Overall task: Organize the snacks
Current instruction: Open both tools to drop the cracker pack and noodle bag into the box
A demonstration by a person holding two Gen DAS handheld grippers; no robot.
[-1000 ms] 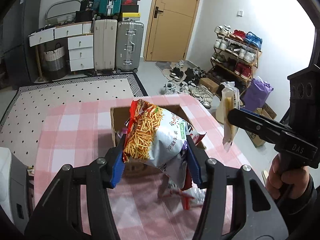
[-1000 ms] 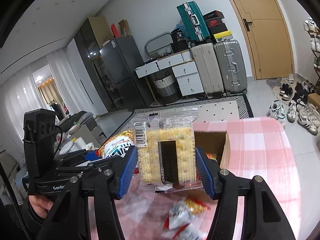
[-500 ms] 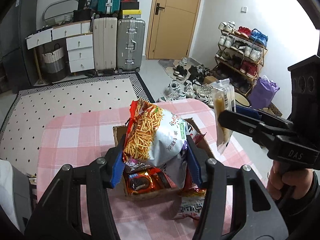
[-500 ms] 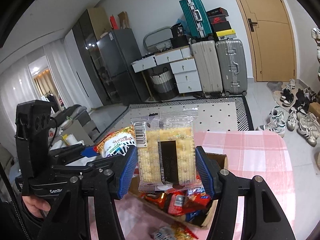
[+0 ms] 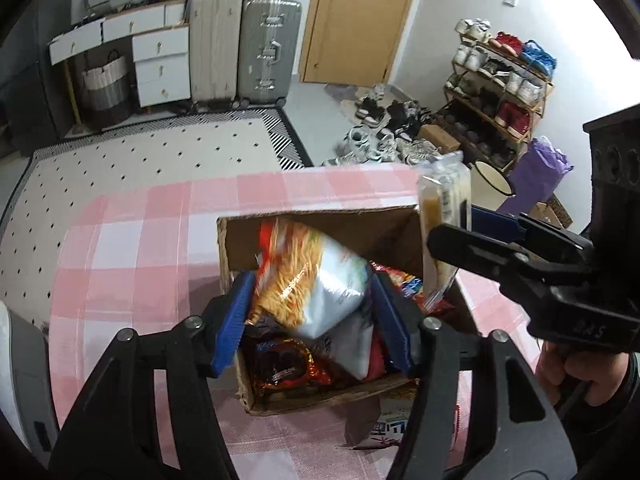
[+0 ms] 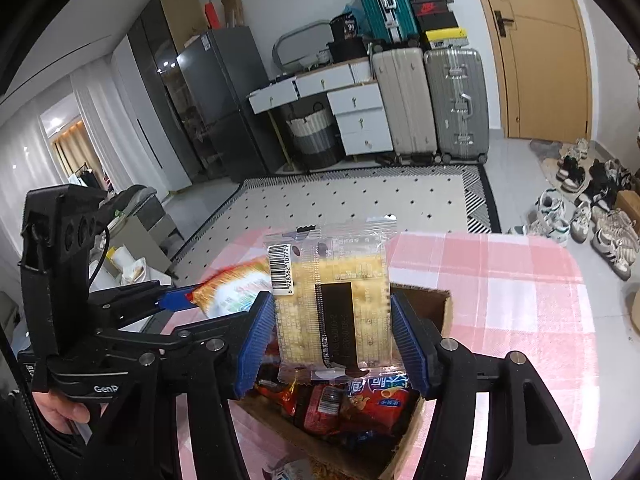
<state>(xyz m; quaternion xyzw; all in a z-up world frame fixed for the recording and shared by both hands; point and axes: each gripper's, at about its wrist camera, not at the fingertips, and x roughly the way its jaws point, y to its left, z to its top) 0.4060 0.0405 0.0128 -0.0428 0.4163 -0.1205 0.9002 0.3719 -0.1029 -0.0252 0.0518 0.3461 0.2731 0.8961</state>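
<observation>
The left claw [image 5: 314,316] hangs over an open carton [image 5: 320,220] on a pink checked tablecloth [image 5: 132,248]. Its jaws are opening, and a chip bag [image 5: 316,280] sits between them, blurred and tilted, its upper end toward the carton's far wall. The blue pads [image 5: 232,320] stand just beside the bag's sides; whether they touch it cannot be told, and the grip looks released. Below the claw, inside the carton, lie red and orange packets [image 5: 288,364]. Nearer than the carton, under the claw's right finger, a small sachet [image 5: 394,428] lies on the cloth.

The right claw [image 6: 334,332] is clenched on a clear cracker pack [image 6: 332,300], held upright between its pads with the barcode at the top left. It hovers above the carton's near-right part, and more packets [image 6: 352,404] show directly beneath the pack. From the left camera the same pack [image 5: 444,216] appears edge-on to the right of the left claw, over the carton's right wall. From the right camera the chip bag [image 6: 232,288] shows to the left of the cracker pack, at the tip of the left claw [image 6: 200,300].

A hand [image 5: 572,364] grips the right claw's handle, and another hand [image 6: 60,410] the left one's.
</observation>
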